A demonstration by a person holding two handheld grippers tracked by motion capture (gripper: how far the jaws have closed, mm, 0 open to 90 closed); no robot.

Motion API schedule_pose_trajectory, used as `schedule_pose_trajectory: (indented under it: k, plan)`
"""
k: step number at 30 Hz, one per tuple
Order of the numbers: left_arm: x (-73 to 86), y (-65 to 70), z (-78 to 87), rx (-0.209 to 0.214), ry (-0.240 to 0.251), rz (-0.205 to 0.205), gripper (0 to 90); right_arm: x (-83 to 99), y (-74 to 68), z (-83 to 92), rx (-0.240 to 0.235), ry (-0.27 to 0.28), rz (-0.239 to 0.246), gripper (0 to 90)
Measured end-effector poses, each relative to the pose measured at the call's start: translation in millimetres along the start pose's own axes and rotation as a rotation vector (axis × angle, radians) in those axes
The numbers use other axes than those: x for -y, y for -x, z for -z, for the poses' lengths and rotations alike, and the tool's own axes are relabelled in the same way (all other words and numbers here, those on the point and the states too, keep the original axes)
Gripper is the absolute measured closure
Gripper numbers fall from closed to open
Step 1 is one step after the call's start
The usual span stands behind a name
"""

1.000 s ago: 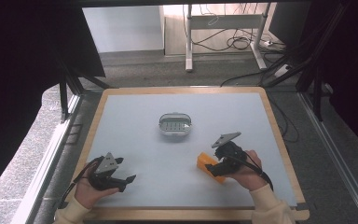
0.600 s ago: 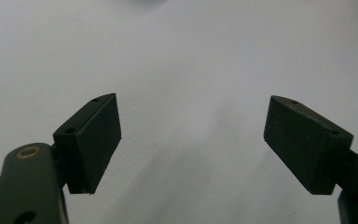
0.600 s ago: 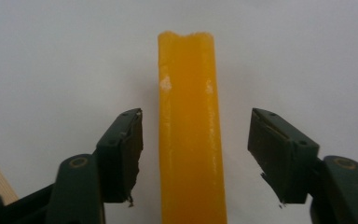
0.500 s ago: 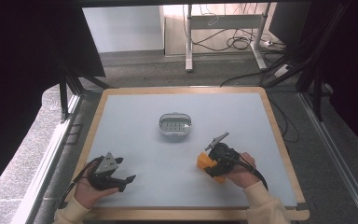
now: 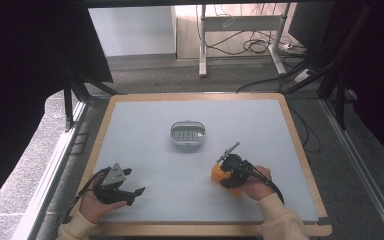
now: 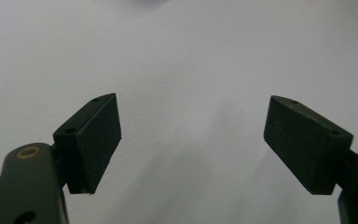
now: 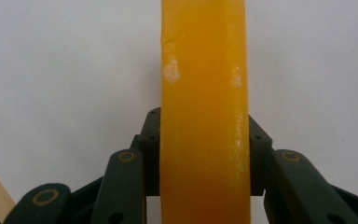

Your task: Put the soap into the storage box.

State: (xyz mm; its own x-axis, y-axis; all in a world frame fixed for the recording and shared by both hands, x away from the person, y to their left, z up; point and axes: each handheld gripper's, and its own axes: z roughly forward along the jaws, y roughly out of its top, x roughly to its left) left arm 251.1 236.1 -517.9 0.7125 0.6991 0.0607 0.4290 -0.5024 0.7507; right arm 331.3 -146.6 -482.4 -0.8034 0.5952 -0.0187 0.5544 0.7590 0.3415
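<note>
Resting my left hand [image 5: 92, 202] near the front left corner of the table [image 5: 145, 125], I hold my left gripper [image 5: 130, 191] with its jaws spread wide and nothing between them; its own camera shows both black pads [image 6: 93, 140] standing apart over bare grey tabletop, touching nothing that I can see. Further along, near the middle of the table and well apart from both my hands, sits a small clear tub [image 5: 187, 134] with a lid, whose contents are too small for me to make out. To the right of that, my right hand [image 5: 255, 182] holds my right gripper [image 5: 220, 172] low over the front right part of the table, and its jaws have just been closing onto the orange block [image 7: 204, 112], which they now clamp from both sides. In the right gripper view the block stands as a tall upright slab between the pads, cut off at the top and bottom edges, so I cannot see its full length. From above, my gripper covers much of the block [image 5: 218, 173], and I cannot tell whether it rests on the table.
</note>
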Motion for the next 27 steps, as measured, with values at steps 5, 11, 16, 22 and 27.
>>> schedule_pose_trajectory:
  k: [5, 11, 16, 22, 27]
  plan:
    - [0.3, -1.1, 1.1, -0.004, 0.006, 0.006, 19.0, -0.9, 0.1, 5.4, -0.009, -0.005, 0.01, 61.7]
    - [0.3, -0.8, 1.1, -0.002, 0.005, 0.005, 19.0, -0.6, -1.6, 18.1, 0.014, 0.041, 0.021, 61.7]
    - [0.9, -1.5, 0.6, -0.001, 0.003, 0.007, 19.0, -0.7, -3.1, 25.1, 0.019, 0.064, 0.032, 61.7]
    - [1.1, -2.3, 1.2, -0.004, 0.004, 0.008, 19.0, -2.1, -6.3, 32.6, 0.003, 0.103, 0.061, 61.7]
    - [1.2, -2.2, 1.6, -0.011, -0.005, 0.006, 19.0, -2.7, -7.4, 37.7, 0.007, 0.127, 0.073, 61.7]
